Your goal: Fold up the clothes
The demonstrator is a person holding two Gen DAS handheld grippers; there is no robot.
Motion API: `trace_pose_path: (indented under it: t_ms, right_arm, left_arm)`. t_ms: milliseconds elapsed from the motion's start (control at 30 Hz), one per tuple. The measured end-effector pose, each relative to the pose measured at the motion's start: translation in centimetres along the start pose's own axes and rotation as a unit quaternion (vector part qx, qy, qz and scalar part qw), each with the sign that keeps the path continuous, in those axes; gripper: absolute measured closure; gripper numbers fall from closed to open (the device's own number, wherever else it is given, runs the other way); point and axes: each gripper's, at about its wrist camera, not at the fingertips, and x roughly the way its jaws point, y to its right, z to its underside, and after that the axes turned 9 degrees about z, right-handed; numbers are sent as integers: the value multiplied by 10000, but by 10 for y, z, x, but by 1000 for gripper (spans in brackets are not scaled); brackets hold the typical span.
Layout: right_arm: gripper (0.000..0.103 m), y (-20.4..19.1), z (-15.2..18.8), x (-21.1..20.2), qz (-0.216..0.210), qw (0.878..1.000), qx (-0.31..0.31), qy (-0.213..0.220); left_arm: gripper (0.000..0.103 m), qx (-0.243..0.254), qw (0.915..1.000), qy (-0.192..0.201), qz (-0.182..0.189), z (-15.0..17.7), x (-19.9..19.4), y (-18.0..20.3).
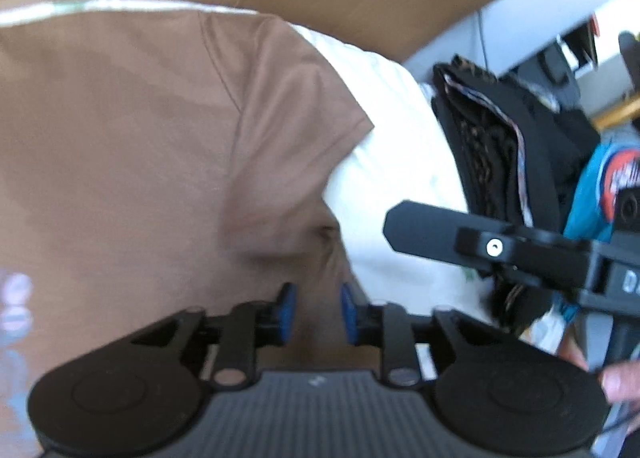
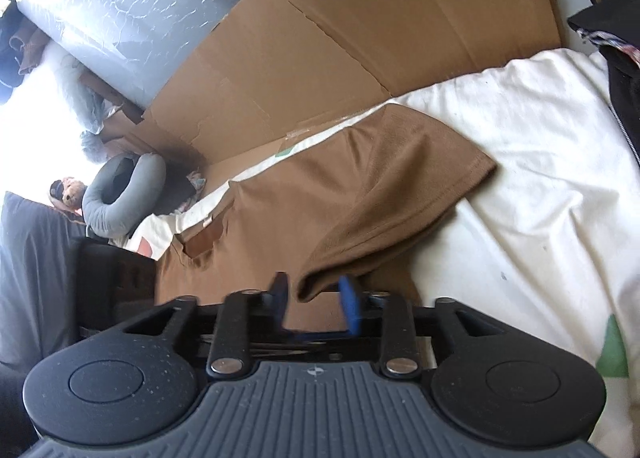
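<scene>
White bedsheet (image 2: 540,161) and cardboard (image 2: 360,37) carry a soft, light brown T-shirt (image 2: 320,197).
Left hand-held gripper (image 1: 318,308) gapes empty; right hand-held gripper (image 2: 314,304), parted, straddles the sleeve fold, lower centre: pinch there.

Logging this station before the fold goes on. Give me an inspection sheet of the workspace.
Surface: white sheet, wrinkled.
Job's things: brown T-shirt spread flat, one sleeve toward the dark clothes pile.
Clutter: teal printed garment, grey neck pillow.
Grippers: left gripper open over the shirt; right gripper open, shirt edge between its fingers.
Cables: nothing seen.
Surroundings: flattened cardboard, plastic-wrapped mattress.
</scene>
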Motion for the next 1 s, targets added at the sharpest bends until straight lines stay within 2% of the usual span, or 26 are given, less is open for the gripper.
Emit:
trace_pose_path:
  t_ms: [67, 167, 300, 433, 600, 800, 900, 933, 1000]
  right_arm:
    - [67, 2, 3, -3, 26, 10000, -72, -13]
    - [66, 5, 8, -7, 173, 9996, -199, 27]
    - [66, 9, 13, -1, 551, 9976, -412, -1]
    - [66, 12, 18, 11, 818, 9949, -591, -34]
    - [66, 13, 20, 27, 1055, 9914, -779, -37]
    - [65, 6, 25, 45, 1290, 9860, -1056, -56]
    - [66, 4, 30, 50, 1433, 9829, -1155, 25]
    - [68, 3, 31, 51, 1468, 9815, -1230, 67]
    - [80, 2, 32, 51, 1636, 9773, -1346, 103]
  left_arm:
    - [54, 189, 9994, -4, -283, -3, -1, 7]
    - [54, 494, 9959, -22, -760, -4, -6, 13]
    - [50, 894, 9896, 66, -1121, -7, -11, 23]
    - [48, 1356, 9786, 114, -1546, -6, -2, 30]
    - [50, 1804, 9658, 231, -1846, -6, 4, 37]
    - [64, 2071, 9605, 154, -1855, -5, 7, 41]
    - [78, 2213, 9563, 100, -1908, -4, 10, 44]
    - [85, 2246, 9553, 92, -1919, -4, 9, 45]
    - [92, 2209, 9563, 154, -1908, -5, 5, 46]
